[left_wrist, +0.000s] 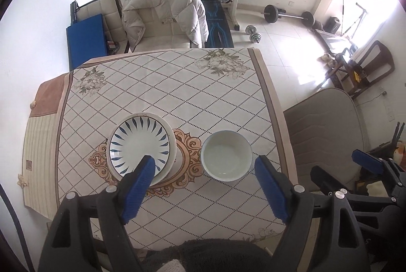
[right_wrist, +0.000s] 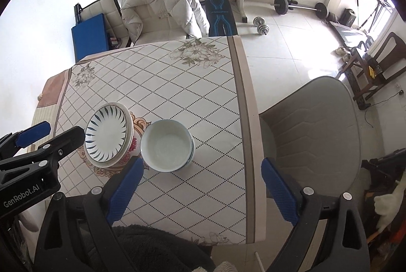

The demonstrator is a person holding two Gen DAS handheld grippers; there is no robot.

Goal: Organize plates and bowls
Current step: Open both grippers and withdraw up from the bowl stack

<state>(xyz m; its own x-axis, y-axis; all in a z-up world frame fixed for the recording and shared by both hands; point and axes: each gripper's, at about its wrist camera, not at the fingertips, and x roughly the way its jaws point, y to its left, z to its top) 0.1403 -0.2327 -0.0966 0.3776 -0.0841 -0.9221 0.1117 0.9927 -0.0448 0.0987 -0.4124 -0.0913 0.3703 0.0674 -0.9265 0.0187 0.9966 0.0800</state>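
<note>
A blue-striped white plate (left_wrist: 140,143) lies on top of a plain white plate, left of centre on the table. A white bowl (left_wrist: 226,155) stands to its right, apart from the plates. My left gripper (left_wrist: 204,164) is open and empty above the table's near part; its left fingertip overlaps the plate's near edge in view. In the right wrist view the plates (right_wrist: 107,136) and bowl (right_wrist: 166,145) sit left of centre. My right gripper (right_wrist: 203,165) is open and empty, above the table's right part. The left gripper (right_wrist: 50,131) shows at the left edge.
The table (left_wrist: 177,94) has a diamond-patterned cloth with flower prints. A chair with a white jacket (left_wrist: 162,13) stands at the far side. A grey padded chair (right_wrist: 312,135) stands right of the table. Weights and a barbell rack stand at the back.
</note>
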